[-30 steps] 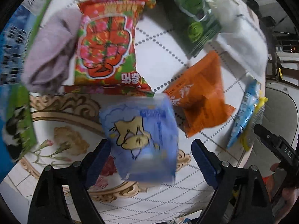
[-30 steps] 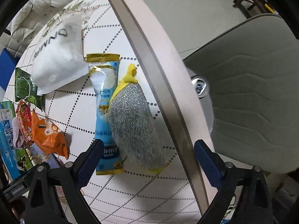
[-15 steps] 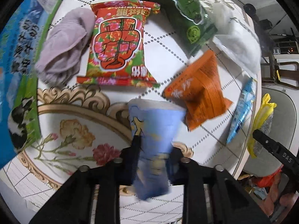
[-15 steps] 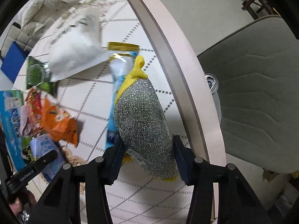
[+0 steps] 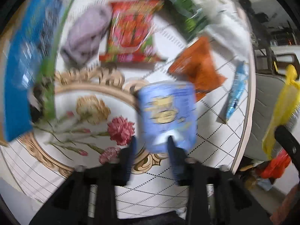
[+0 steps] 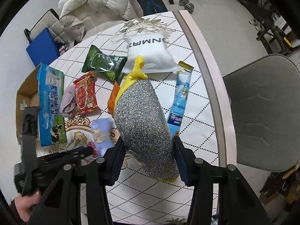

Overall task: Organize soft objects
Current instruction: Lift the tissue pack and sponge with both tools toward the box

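My left gripper [image 5: 151,144] is shut on a light blue soft pack with a yellow cartoon [image 5: 167,112] and holds it above the table; the view is blurred. The pack also shows in the right wrist view [image 6: 102,133]. My right gripper [image 6: 148,150] is shut on a silver glittery pouch with a yellow tied top [image 6: 144,118], lifted above the table. That pouch shows at the right edge of the left wrist view [image 5: 281,108].
On the round table [image 6: 204,60] lie a red snack pack [image 6: 85,93], a green pack [image 6: 103,63], an orange pack [image 5: 198,67], a lilac cloth [image 5: 84,37], a white pouch [image 6: 150,54], a blue sachet [image 6: 181,97] and a milk carton pack [image 6: 49,105]. A grey chair [image 6: 262,112] stands at the right.
Both grippers have closed on their objects and lifted them: the left on the light blue pack, the right on the silver pouch. The right view has risen well above the table.
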`<control>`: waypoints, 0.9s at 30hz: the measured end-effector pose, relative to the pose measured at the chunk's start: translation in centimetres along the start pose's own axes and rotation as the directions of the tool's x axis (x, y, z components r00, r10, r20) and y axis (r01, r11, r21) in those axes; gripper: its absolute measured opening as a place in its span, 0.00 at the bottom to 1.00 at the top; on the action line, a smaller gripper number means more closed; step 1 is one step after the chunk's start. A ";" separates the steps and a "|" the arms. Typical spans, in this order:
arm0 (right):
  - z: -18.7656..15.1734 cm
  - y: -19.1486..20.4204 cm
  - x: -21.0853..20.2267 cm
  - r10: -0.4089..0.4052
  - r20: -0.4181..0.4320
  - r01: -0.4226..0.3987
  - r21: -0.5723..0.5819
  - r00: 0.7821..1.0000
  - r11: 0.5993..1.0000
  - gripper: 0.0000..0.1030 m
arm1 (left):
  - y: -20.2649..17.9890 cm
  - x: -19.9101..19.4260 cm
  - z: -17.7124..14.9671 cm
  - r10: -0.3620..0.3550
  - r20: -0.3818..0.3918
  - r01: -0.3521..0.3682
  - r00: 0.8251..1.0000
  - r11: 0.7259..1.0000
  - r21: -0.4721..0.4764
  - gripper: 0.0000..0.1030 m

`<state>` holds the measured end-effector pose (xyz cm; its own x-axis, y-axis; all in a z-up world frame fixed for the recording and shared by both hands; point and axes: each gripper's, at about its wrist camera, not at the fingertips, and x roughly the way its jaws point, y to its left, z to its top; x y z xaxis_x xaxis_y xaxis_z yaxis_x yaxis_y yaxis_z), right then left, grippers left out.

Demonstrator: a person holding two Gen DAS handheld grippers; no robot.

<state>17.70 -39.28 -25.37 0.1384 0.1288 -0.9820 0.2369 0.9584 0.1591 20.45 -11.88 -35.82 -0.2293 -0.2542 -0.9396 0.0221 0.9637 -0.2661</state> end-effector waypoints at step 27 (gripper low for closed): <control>0.5 -4.3 6.8 -0.039 -0.134 0.043 0.025 0.990 0.999 0.51 | -5.2 4.5 4.1 0.054 0.035 -0.053 0.998 0.999 -0.010 0.25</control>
<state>18.06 -42.65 -32.65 -0.0016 0.1239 -0.9923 0.2669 0.9564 0.1190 23.26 -18.35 -39.57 -0.1931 -0.2048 -0.9596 0.0249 0.9766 -0.2135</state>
